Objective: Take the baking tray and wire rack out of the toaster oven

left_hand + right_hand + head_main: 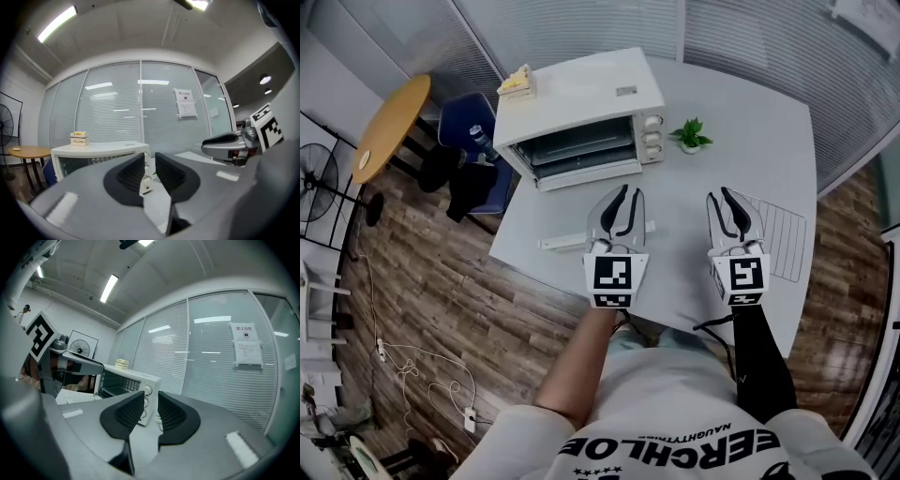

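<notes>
The toaster oven [581, 108] stands at the far left corner of the table [750, 141], its door [591, 174] dropped open toward the near side, so the opening step looks done. By the right edge of the table lies a flat rectangle of thin parallel lines [783, 244], which I take for the wire rack, already out and set down. If so, half the job is finished. In the right gripper view a dark shelf-like piece [115, 390] shows inside the cavity. It is probably the baking tray, still to be pulled out, though it is too small to be sure. A white strip [567, 242] lies near the left edge, partly hidden, and I cannot tell what it is. The left gripper [623, 199] and the right gripper [727, 202] hover side by side over the middle of the table, pointing toward the oven and well short of it. On each the claw is narrow, its pads a slit apart, with nothing between them. What is left, as I judge it, is to reach into the oven, grip the tray and set it on the table.
</notes>
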Motion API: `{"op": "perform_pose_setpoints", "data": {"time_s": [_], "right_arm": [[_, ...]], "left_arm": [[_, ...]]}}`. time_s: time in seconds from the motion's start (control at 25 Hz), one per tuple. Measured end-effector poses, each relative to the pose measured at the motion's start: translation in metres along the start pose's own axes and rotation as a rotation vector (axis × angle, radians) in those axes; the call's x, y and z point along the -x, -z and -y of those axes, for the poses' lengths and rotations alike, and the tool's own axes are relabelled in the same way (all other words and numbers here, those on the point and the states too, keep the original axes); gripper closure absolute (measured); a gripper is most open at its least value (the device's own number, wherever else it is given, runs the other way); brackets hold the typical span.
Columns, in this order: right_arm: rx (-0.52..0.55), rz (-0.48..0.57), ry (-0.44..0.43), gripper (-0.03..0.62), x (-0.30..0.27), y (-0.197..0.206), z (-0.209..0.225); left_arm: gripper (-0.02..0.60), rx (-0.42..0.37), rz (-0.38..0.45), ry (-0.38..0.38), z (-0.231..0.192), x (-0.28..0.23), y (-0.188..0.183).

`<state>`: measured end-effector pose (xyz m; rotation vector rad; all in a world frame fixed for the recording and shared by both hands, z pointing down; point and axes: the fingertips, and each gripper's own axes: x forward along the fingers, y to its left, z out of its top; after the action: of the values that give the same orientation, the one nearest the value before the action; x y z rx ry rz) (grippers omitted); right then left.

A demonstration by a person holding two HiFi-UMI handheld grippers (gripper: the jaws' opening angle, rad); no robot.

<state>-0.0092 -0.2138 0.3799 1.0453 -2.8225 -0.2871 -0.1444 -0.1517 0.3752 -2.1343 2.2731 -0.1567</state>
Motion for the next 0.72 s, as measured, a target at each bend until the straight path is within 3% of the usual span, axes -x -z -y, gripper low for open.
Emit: {"op": "perform_pose_setpoints", "data": {"time_s": [0.32,0.72], "right_arm": [[0.009,0.02,-0.081,0.522,-0.036,-0.026,-0.09],[0.034,0.05,-0.187,0.522,-0.066,-0.051,-0.178]], "left_arm": [[0.508,0.016,0.008,-0.076,-0.087,0.049,0.001],[0.506,0.039,-0.002,-0.147,-0.156,0.094,0.014]]}}
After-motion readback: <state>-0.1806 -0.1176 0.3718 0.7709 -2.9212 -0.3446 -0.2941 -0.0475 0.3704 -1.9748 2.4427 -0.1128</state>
